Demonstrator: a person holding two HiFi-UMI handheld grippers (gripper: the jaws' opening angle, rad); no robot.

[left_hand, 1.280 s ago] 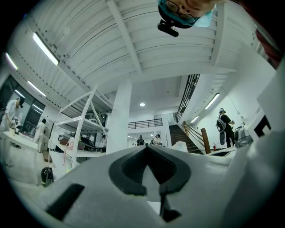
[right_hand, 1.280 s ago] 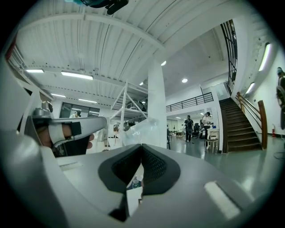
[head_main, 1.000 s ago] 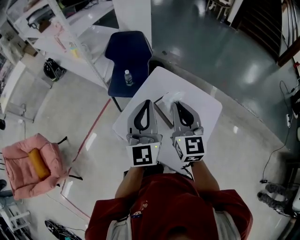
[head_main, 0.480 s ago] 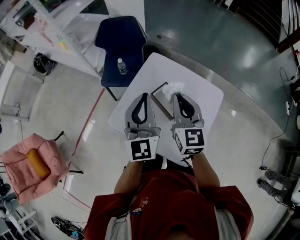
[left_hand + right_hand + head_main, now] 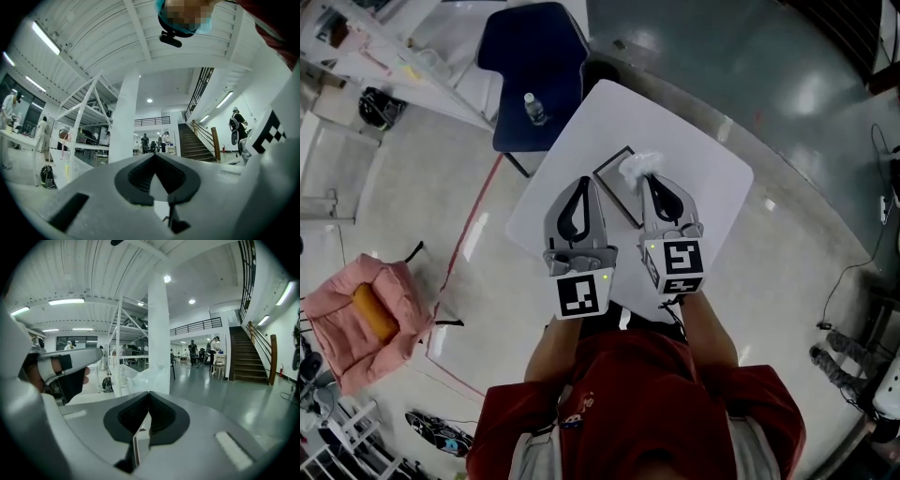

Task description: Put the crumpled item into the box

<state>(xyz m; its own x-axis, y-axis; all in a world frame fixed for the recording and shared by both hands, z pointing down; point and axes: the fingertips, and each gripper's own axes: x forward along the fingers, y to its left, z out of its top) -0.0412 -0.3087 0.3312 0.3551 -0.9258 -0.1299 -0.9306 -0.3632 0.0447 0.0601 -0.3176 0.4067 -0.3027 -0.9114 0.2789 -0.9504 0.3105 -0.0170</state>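
A crumpled white item (image 5: 637, 167) sits at the tip of my right gripper (image 5: 651, 178), over the far corner of a flat dark-rimmed box (image 5: 610, 160) on the white table (image 5: 712, 192). In the right gripper view the jaws (image 5: 149, 393) stand together, and the crumpled translucent item (image 5: 146, 377) bulges just beyond their tips. My left gripper (image 5: 584, 180) is shut and holds nothing; it hovers beside the box's left edge. Its jaws (image 5: 153, 154) meet at a point in the left gripper view. Both grippers point level, out into the hall.
A dark blue chair (image 5: 534, 70) with a water bottle (image 5: 531, 108) on its seat stands at the table's far side. A pink seat (image 5: 356, 319) with an orange cushion is on the floor at left. White shelving (image 5: 384, 52) stands at far left.
Both grippers have moved forward over the table. The crumpled item went with the right gripper and now overlaps the box's corner.
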